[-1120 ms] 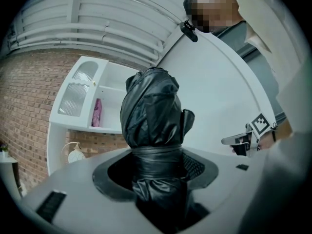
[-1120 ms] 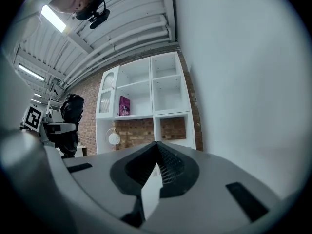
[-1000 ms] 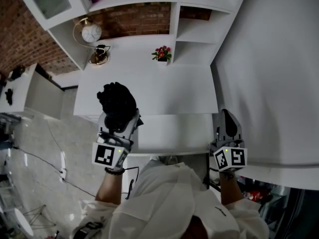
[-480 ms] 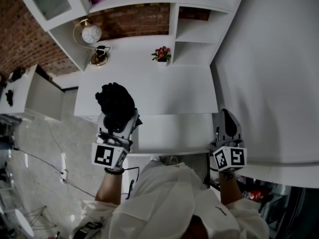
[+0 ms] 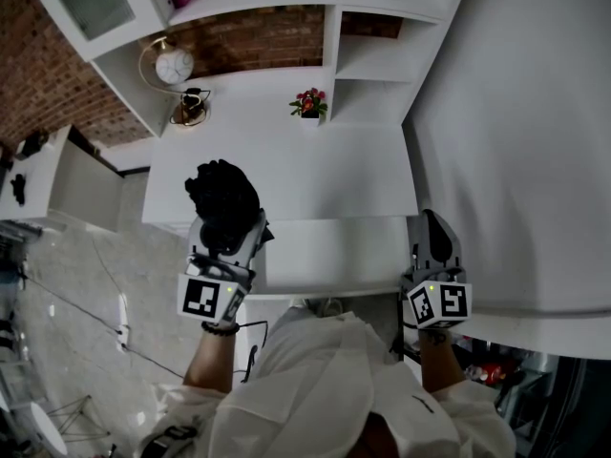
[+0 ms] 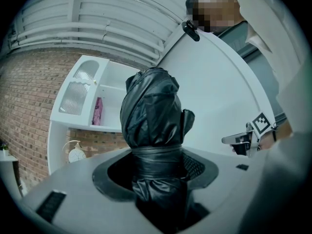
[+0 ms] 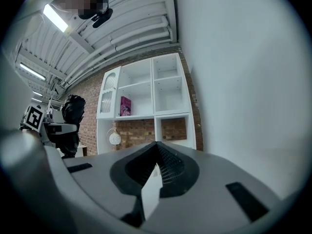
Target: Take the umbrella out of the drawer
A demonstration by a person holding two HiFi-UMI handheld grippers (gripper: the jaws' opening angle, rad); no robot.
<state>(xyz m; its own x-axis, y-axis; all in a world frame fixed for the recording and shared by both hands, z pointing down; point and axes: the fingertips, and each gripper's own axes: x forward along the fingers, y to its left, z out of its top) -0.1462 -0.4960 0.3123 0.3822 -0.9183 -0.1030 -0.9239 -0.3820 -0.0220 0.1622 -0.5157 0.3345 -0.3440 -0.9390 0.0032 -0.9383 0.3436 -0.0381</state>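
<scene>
A black folded umbrella (image 5: 222,201) stands upright in my left gripper (image 5: 227,235), above the left front edge of the white desk (image 5: 315,175). In the left gripper view the jaws pinch the umbrella (image 6: 153,111) round its strapped waist, and its bunched top rises above my left gripper (image 6: 156,155). The white drawer front (image 5: 329,256) lies below the desktop, between both hands. At the drawer's right end my right gripper (image 5: 431,232) points level, fingertips together and empty. In the right gripper view my right gripper (image 7: 157,150) faces the shelves, with the umbrella (image 7: 73,108) at far left.
White shelves (image 5: 372,60) rise behind the desk, holding a round clock (image 5: 176,64), a small flower pot (image 5: 309,103) and a pink book (image 7: 125,106). A tall white panel (image 5: 516,141) stands close on the right. A low white cabinet (image 5: 57,175) stands left, over grey floor.
</scene>
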